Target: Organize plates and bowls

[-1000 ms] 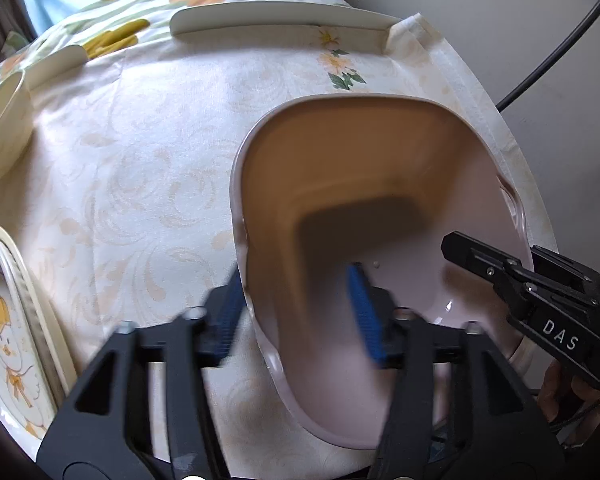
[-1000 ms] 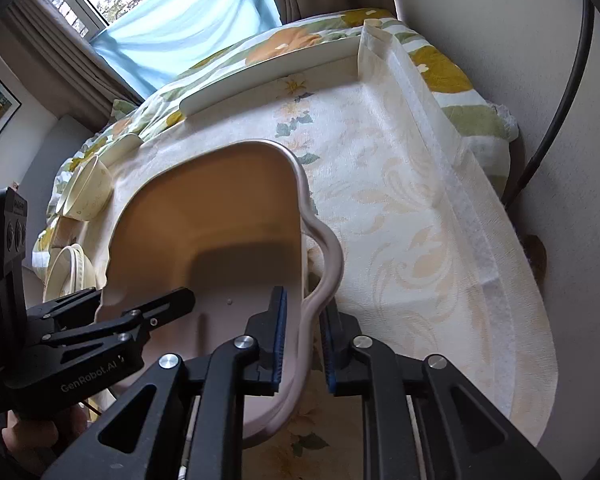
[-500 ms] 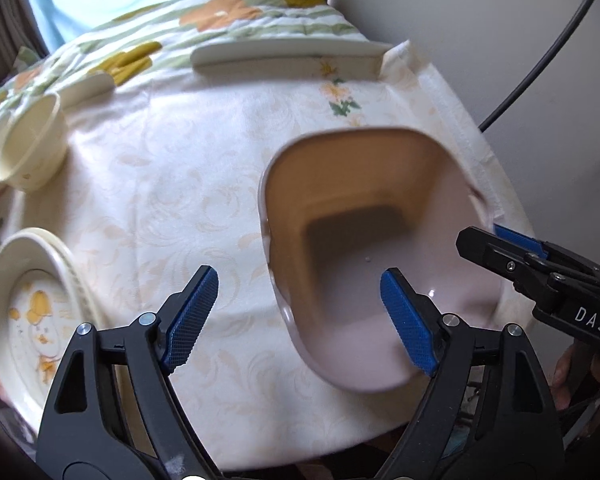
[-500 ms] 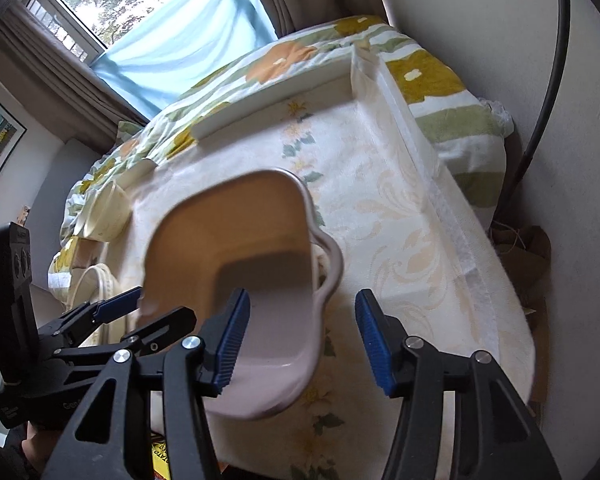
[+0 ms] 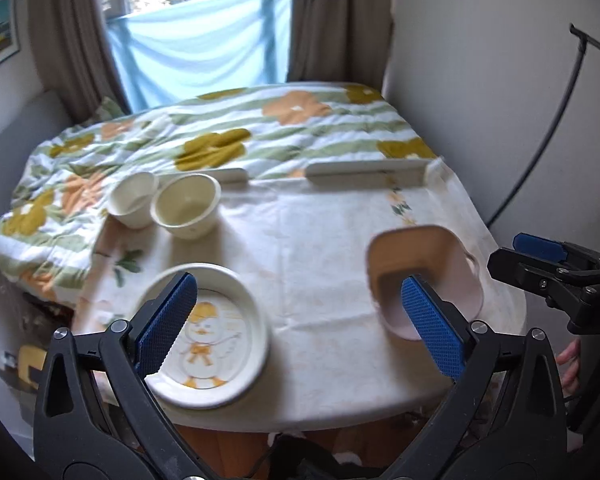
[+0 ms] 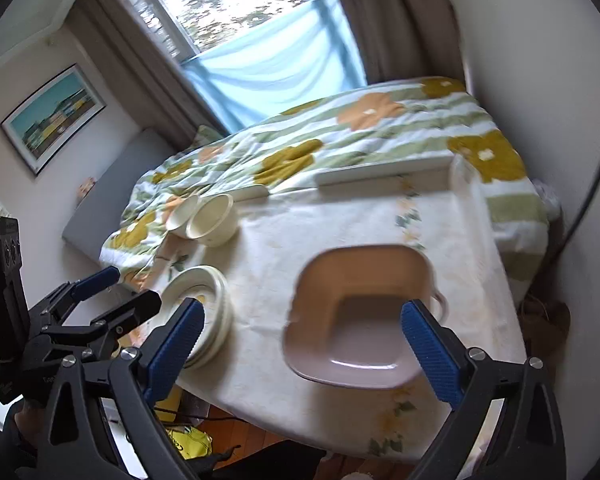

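Pink basin (image 6: 360, 320) sits near the surface's (image 5: 320, 248) right edge — my left claw (image 5: 298, 326) and right claw (image 6: 306, 350), just spread wide, grip nothing.

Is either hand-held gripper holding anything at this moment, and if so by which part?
Nothing is held. The left hand-held gripper and right hand-held gripper have just opened wide, with the pink basin resting free on the table.

Daylight is pouring in through the window (image 6: 236, 12) far beyond the fingertips, glaring white on the glass and leaving the near fingers dark. Soft shadows are falling toward the fingers under the bowls (image 5: 186, 210). Motion blur is smearing the tablecloth (image 5: 308, 248) ahead. Fisheye bending is curving the walls, and black vignetting is closing the corners.
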Available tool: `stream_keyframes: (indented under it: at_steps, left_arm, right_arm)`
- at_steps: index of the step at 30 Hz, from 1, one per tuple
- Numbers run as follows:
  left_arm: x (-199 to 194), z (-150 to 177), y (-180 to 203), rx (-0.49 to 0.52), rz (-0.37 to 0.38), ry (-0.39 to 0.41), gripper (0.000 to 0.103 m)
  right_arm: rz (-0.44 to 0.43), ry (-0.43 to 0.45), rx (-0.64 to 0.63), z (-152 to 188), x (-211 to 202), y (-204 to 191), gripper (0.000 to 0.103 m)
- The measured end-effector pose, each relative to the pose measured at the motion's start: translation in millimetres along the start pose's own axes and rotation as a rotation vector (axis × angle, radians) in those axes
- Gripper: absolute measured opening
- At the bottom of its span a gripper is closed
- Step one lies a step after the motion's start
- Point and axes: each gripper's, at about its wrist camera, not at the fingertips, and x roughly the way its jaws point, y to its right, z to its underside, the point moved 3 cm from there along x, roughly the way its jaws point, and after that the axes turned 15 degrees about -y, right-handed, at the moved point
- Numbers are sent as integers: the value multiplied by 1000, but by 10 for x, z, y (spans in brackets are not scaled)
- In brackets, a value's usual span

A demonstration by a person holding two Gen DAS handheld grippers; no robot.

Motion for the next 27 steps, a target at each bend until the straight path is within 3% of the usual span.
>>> stream_keyframes:
  at_steps: [4, 9, 13, 22, 23, 27]
  left_arm:
    - [-166, -40, -443, -81, 69, 43, 102]
    - [-150, -245, -1098, -183, 33, 31, 102]
    - [57, -486, -1621, -258, 31, -15, 102]
    - [1153, -879, -2391, -332, 111, -198, 101]
    - [1312, -906, -2443, -334, 124, -218, 98]
    - [1836, -999, -2560, -331, 171, -301, 75]
  right_arm:
    - [-7, -33, -81, -208, 80, -256, 98]
    - [30, -33, -164, -672, 310, -659, 98]
    - [39, -99, -166, -1057, 730, -829, 98]
    - [1, -219, -118, -1622, 1760, -1056, 98]
    - [9, -264, -100, -1697, 2066, -1073, 96]
    - [12, -349, -47, -1770, 2604, -1058, 72]
